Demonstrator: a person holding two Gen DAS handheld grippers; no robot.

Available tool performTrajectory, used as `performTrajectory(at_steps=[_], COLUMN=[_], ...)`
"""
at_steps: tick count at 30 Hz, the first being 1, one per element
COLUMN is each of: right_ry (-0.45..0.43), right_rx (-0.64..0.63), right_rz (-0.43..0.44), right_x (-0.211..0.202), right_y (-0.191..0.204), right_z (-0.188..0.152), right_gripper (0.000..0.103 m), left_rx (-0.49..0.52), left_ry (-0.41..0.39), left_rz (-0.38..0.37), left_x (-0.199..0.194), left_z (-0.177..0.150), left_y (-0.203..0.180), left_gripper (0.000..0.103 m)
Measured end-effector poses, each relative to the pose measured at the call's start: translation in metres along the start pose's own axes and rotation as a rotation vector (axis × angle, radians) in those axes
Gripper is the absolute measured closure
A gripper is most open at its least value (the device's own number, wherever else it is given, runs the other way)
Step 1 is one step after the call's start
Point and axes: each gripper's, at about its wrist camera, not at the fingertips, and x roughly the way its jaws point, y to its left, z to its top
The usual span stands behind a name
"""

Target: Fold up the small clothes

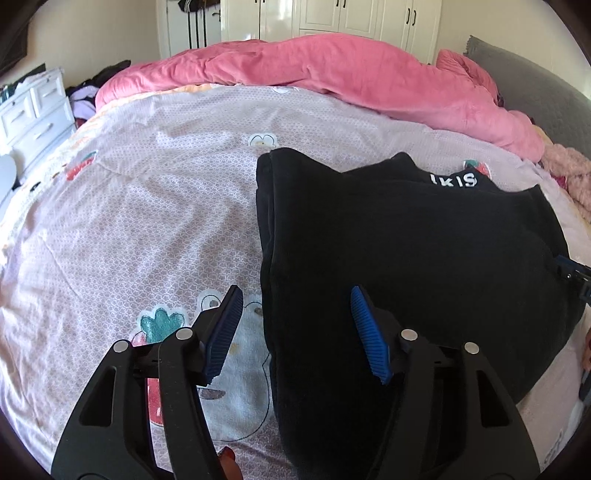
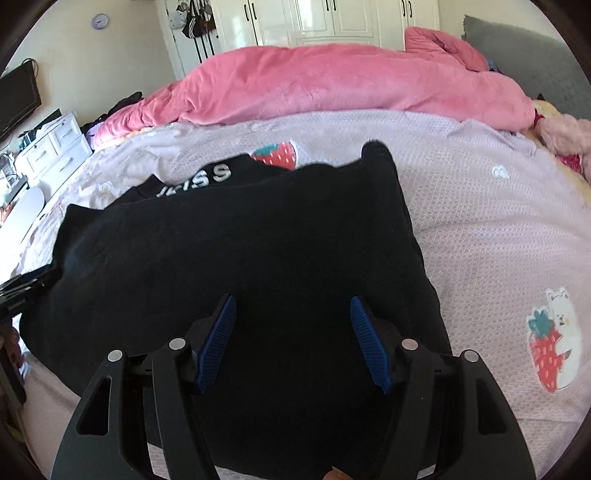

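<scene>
A black garment (image 1: 406,236) with white lettering near its far edge lies folded on the pale patterned bedsheet (image 1: 147,206). My left gripper (image 1: 295,295) stands open over the garment's left edge, one blue pad over the sheet, the other over the black cloth, nothing pressed between them. In the right wrist view the same black garment (image 2: 258,240) fills the middle, and my right gripper (image 2: 293,301) hovers open above its near part, with only cloth below the pads. The other gripper's tip shows at the far right edge (image 1: 576,275) and at the far left edge (image 2: 26,284).
A bunched pink duvet (image 1: 332,74) lies across the far side of the bed. A grey headboard (image 1: 535,96) and pink plush things (image 2: 565,136) sit at the right. A white drawer unit (image 1: 33,110) stands left of the bed, white wardrobes (image 2: 332,18) behind.
</scene>
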Motion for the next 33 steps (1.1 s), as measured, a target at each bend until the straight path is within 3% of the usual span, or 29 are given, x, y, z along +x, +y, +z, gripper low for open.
performTrajectory(at_steps=[5,9,15,19,22,25,33], right_ry=[-0.067,-0.090,-0.051,-0.021,0.030,0.058,0.017], right_rx=[-0.052,-0.181,-0.356,-0.425,-0.484,-0.508,-0.606], right_rz=[0.093,0.172,0.252,0.247,0.159,0.155,0.052], right_x=[-0.032,-0.053,-0.053,-0.041,-0.023,-0.013,0.008], right_y=[0.039,0.100,0.181,0.216,0.233,0.243,0.269], right_z=[-0.007,-0.018,-0.038,-0.046,-0.052,-0.056,-0.059], right_gripper=[0.024,0.015,0.015,0.015,0.015,0.015,0.010], left_rx=[-0.014,-0.054,-0.108,-0.135,-0.151,-0.168,-0.253], left_ry=[-0.023,-0.036,-0.045,-0.035,-0.031,-0.031,-0.002], left_rz=[-0.017,-0.037,-0.038,-0.037,-0.051,-0.062,-0.116], left_x=[-0.010,-0.017,-0.022,-0.019,-0.018,-0.016,0.005], left_z=[0.006,0.011,0.019,0.020,0.022,0.023,0.030], left_y=[0.004,0.015,0.034,0.043,0.047,0.052,0.062], left_gripper=[0.042,0.039,0.030,0.029,0.028,0.026,0.025])
